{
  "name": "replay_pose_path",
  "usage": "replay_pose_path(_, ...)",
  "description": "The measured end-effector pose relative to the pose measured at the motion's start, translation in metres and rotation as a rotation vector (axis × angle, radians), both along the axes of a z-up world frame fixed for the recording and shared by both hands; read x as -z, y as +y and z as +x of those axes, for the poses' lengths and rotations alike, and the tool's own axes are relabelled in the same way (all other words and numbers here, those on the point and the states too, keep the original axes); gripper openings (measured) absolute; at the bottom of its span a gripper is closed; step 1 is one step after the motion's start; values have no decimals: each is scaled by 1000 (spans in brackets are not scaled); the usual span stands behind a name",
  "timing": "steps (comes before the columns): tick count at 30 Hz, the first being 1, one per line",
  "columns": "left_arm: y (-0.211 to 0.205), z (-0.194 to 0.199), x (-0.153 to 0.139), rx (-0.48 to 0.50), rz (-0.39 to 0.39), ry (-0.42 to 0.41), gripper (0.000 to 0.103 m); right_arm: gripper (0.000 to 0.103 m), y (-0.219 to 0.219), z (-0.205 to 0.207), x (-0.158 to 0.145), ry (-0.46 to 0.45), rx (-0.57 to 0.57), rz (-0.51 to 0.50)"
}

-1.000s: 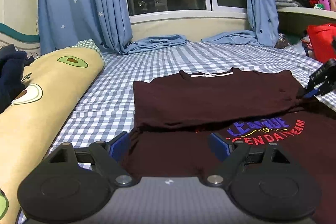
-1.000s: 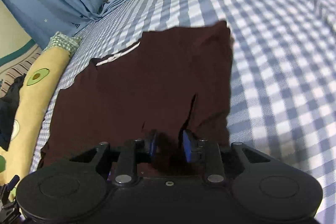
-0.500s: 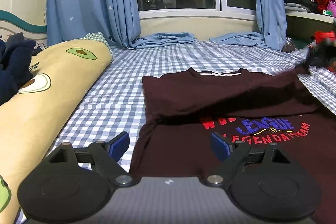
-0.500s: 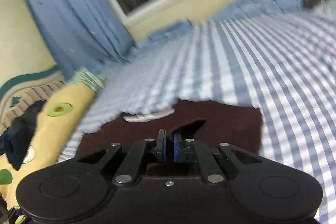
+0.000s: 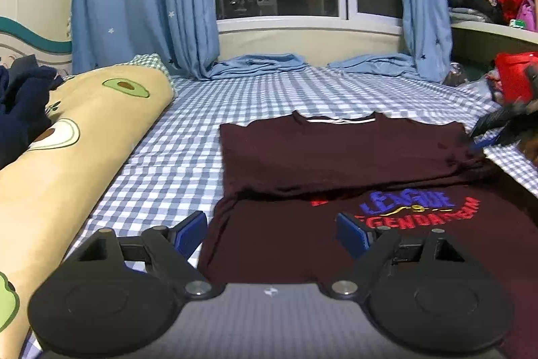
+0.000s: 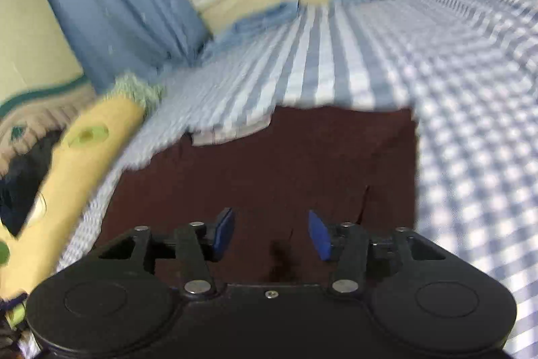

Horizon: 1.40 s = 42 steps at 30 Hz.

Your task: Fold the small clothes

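Right hand-held gripper [image 6: 270, 232] now parted, maroon shirt [image 5: 336, 157] released, bolster [image 5: 84, 140] alongside

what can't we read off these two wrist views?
- T-shirt print: left view, top line hidden under the folded flap.
- Right gripper: left view, blurred and cut by the frame edge.
- Right view: motion blur smears the bedsheet and pillow.
- Shelf items: too small.

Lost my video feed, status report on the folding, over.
Left gripper and right gripper open, empty. Dark maroon printed T-shirt partly folded on blue checked bedsheet. Nothing in the way.
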State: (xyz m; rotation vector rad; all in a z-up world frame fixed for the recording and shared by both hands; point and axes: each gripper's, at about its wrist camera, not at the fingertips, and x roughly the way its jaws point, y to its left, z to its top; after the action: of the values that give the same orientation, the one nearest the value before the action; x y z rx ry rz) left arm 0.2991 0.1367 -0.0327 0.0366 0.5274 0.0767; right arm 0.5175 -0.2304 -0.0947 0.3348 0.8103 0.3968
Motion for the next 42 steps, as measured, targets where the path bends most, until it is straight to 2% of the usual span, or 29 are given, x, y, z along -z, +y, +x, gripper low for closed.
replay_pose_path(2,-5,-6,-3,8,15,-5,89,54,15,5,22,80,10,-108)
replay_pose_path(4,-7,-12,-5,16,26,-5,90,60,18,-3,27,29,-11,-150)
replay_pose_path(5,-8,-15,-7,21,27,-4,90,69,21,-6,25,26,-12,-169)
replay_pose_path(6,-8,-18,-7,25,28,-3,91,75,22,-14,16,14,6,-192)
replay_pose_path(7,-9,-21,-9,30,30,-2,91,76,23,-26,10,-11,-2,-181)
replay_pose_path(9,-11,-28,-12,41,33,-1,91,76,18,-57,-15,-76,-66,-125)
replay_pose_path(11,-14,-36,-15,55,39,1,91,91,10,-93,-38,-113,-97,-95)
replay_pose_path(13,-18,-44,-17,77,48,13,92,101,4,-136,-61,-147,-116,-90)
replay_pose_path(16,-24,-56,-16,120,67,44,92,102,2,-200,-82,-167,-151,-106)
replay_pose_path(21,-32,-90,-3,179,106,104,92,102,1,-286,-80,-130,-122,-151)
replay_pose_path(25,-42,-125,17,254,221,155,92,102,10,-329,-54,-66,-80,-168)
replay_pose_path(31,-66,-169,50,369,459,173,92,102,21,-353,-26,18,-49,-11)
replay_pose_path(34,-81,-183,66,424,583,169,91,102,29,-352,-25,38,-71,17)
replay_pose_path(36,-87,-188,74,450,623,174,90,102,33,-354,-31,18,-82,6)
replay_pose_path(39,-95,-189,84,430,672,156,90,102,30,-356,-36,-3,-81,6)
replay_pose_path(42,-104,-185,95,413,762,123,92,102,25,-355,-36,7,-71,22)
